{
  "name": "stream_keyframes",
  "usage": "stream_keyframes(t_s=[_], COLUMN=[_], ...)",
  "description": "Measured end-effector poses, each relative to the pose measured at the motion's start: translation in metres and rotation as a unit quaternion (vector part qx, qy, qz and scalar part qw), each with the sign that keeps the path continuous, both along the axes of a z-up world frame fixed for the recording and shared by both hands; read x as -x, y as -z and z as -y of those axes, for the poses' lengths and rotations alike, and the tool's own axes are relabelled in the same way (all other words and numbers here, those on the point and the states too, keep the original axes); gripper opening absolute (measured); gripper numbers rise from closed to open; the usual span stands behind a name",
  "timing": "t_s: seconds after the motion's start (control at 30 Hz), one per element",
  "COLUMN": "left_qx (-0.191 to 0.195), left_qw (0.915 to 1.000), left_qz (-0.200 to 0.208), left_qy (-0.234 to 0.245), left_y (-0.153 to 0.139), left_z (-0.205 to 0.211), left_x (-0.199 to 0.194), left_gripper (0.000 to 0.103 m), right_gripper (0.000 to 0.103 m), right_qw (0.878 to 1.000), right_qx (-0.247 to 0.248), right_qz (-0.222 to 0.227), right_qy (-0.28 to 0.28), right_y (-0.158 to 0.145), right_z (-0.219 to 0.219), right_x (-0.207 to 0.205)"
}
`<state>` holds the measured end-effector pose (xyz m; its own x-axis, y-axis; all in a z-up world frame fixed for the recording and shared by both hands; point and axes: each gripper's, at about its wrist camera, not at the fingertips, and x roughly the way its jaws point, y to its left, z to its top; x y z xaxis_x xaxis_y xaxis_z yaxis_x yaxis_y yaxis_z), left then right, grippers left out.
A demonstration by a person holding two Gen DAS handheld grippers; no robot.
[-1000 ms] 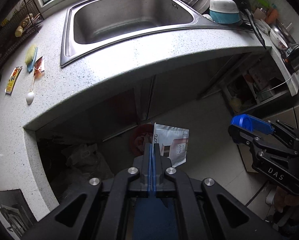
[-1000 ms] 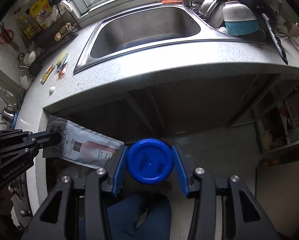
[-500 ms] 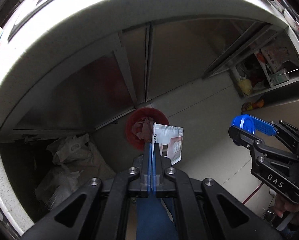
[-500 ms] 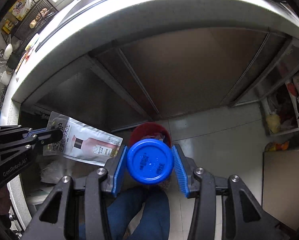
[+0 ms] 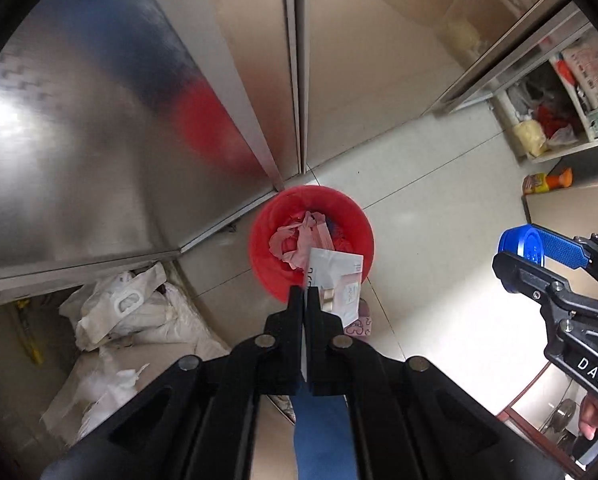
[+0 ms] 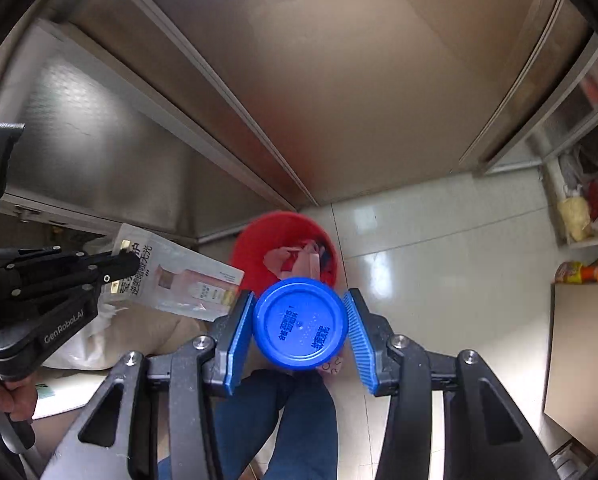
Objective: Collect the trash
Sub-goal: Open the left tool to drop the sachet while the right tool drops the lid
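Both grippers hang over the red bin [image 5: 259,236] so the trash can drop in: the left gripper [image 5: 306,300] pinches a flat sachet [image 5: 341,280], the right gripper [image 6: 300,322] clamps a blue-capped bottle [image 6: 299,322]
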<state>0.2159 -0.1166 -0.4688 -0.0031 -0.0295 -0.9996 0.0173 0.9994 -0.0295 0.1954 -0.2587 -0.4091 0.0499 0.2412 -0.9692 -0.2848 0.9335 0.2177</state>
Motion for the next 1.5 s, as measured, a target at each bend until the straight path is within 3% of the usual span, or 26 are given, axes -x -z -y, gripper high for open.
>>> stream_keyframes(t_s=[0.23,0.33,0.37,0.47,0.67,0.83,0.93,1.1,1.37,1.47,1.5], left_qx=[0.003,0.010,0.011,0.015,0.016,0.013,0.014,0.021,0.015,0.014,0.009], left_qw=[1.0000,0.9999,0.9998,0.9995,0.9997,0.9998,0.9998,0.9988,0.9963,0.9950,0.9950], left_qz=[-0.008,-0.013,-0.013,-0.022,-0.016,-0.009,-0.005,0.007,0.018,0.031,0.029], left_qy=[0.002,0.004,0.008,0.015,0.009,0.014,-0.010,-0.042,-0.082,-0.094,-0.095], left_y=[0.059,0.077,0.081,0.090,0.084,0.078,0.076,0.075,0.080,0.078,0.079], left_z=[0.000,0.001,0.000,0.003,-0.004,-0.012,-0.022,-0.038,-0.061,-0.071,-0.072], left_x=[-0.010,-0.011,-0.009,-0.009,0.000,0.010,0.012,0.022,0.037,0.043,0.044], left_gripper=[0.001,0.003,0.007,0.034,0.056,0.057,0.057,0.081,0.091,0.103,0.103], right_gripper=[0.043,0.043,0.043,0.043,0.043,0.043,0.043,0.043,0.043,0.043,0.043], right_qw=[1.000,1.000,1.000,1.000,0.999,1.000,1.000,0.999,0.997,0.995,0.994], right_qx=[0.009,0.009,0.009,0.010,0.011,0.008,0.007,0.000,-0.002,0.006,0.006], right_qz=[-0.010,-0.012,-0.012,-0.016,-0.029,-0.028,-0.026,-0.028,-0.033,-0.022,-0.019], right_qy=[-0.009,-0.006,-0.005,0.000,0.006,-0.006,-0.014,-0.029,-0.072,-0.099,-0.107], right_y=[0.058,0.069,0.071,0.076,0.082,0.079,0.078,0.087,0.104,0.109,0.109], right_z=[-0.001,-0.001,0.000,0.002,0.005,-0.004,-0.010,-0.025,-0.055,-0.067,-0.070], right_x=[-0.004,-0.008,-0.008,-0.006,-0.001,0.006,0.008,0.007,0.010,0.013,0.014])
